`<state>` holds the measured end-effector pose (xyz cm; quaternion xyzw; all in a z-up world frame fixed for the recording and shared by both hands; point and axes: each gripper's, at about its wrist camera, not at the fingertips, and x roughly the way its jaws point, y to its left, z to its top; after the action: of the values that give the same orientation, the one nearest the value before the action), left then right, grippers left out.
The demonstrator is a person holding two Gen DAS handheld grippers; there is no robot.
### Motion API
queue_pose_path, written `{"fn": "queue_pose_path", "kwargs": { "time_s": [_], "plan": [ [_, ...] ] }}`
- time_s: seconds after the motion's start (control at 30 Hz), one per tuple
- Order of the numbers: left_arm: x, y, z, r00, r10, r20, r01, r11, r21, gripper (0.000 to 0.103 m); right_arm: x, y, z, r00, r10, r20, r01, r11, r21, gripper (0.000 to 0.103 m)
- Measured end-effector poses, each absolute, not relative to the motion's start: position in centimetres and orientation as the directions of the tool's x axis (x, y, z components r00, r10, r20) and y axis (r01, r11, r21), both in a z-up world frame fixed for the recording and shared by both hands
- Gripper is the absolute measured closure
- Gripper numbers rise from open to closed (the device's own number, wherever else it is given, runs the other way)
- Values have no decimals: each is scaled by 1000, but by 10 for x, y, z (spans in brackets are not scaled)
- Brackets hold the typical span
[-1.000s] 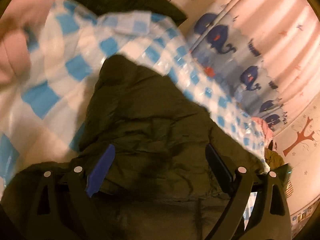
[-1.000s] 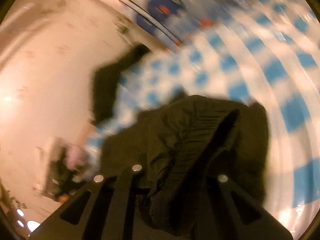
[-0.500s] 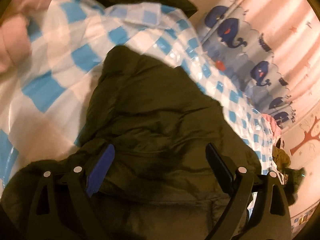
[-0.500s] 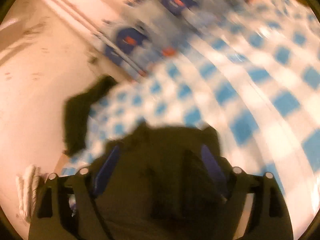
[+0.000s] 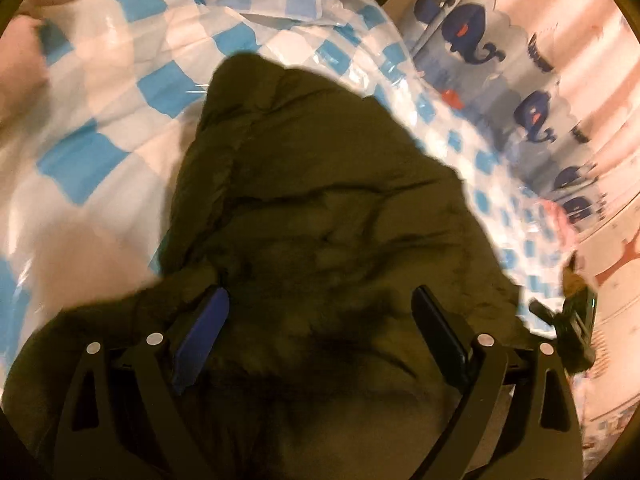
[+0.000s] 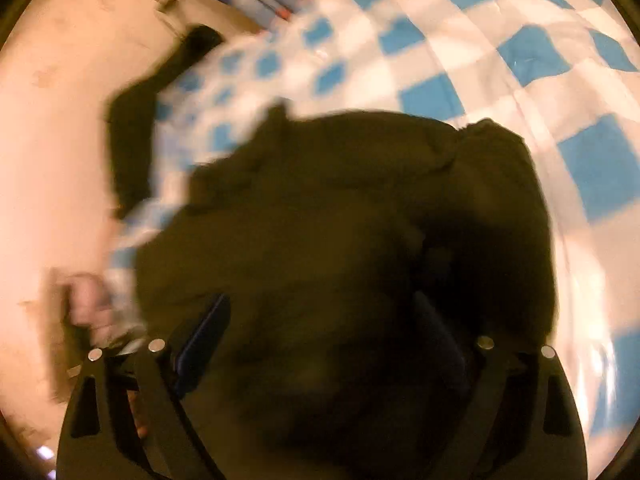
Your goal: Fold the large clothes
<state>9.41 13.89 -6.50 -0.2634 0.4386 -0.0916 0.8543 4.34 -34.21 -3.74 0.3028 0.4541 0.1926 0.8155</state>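
**A:** Left wrist view first: how do the fingers (image 5: 202,334) stand?

**B:** Spread wide, released. The left gripper (image 5: 320,332) hovers over the dark green padded jacket (image 5: 320,208) with the cloth bulging up between the fingers, but the pads do not pinch it. I judge it is poised there to take a fresh hold or press the bundle flat.

**A:** And the right side?

**B:** The right gripper (image 6: 320,344) has its jaws opening at this moment. Jacket cloth lies between its fingers (image 6: 204,336), yet nothing is clamped; the view is blurred.

**A:** Where does the jacket sit?

**B:** On the blue-and-white checked cover (image 5: 100,128), which seems to lie over a bed. In the left view it is heaped toward the cover's right edge, near the whale-print curtain (image 5: 540,92). It looks gathered into a rough packet, probably part-folded.

**A:** Anything else?

**B:** Another dark garment (image 6: 132,128) hangs over the cover's far corner, well apart.
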Motion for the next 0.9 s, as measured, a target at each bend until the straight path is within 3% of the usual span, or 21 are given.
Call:
{"fn": "queue_pose_path", "kwargs": {
  "time_s": [0.07, 0.17, 0.27, 0.37, 0.6, 0.77, 0.9],
  "plan": [
    [67, 149, -40, 630, -411, -659, -33, 834, -551, 14, -8, -359, -15, 511, 626, -589, -78, 716, 693, 8],
    [1, 163, -2, 679, -400, -616, 53, 863, -502, 14, -89, -384, -12, 448, 661, -602, -78, 700, 710, 7],
    [-71, 180, 8, 692, -339, -638, 64, 908, -413, 13, -157, -400, -38, 373, 651, -661, 6, 710, 704, 7],
    [-132, 205, 2, 672, -269, -690, 25, 939, -342, 13, -193, -405, -68, 327, 707, -627, 66, 645, 761, 7],
    [-202, 293, -31, 628, -306, -715, -176, 840, -514, 13, -232, -364, -87, 191, 747, -637, 46, 641, 766, 7],
    [-218, 312, -54, 592, -317, -741, -221, 820, -527, 13, -247, -340, -79, 102, 773, -626, 13, 628, 778, 7],
    [-220, 313, -74, 557, -409, -723, -202, 778, -595, 13, -261, -313, -83, 1, 748, -664, -15, 664, 748, 7]
  ]
}}
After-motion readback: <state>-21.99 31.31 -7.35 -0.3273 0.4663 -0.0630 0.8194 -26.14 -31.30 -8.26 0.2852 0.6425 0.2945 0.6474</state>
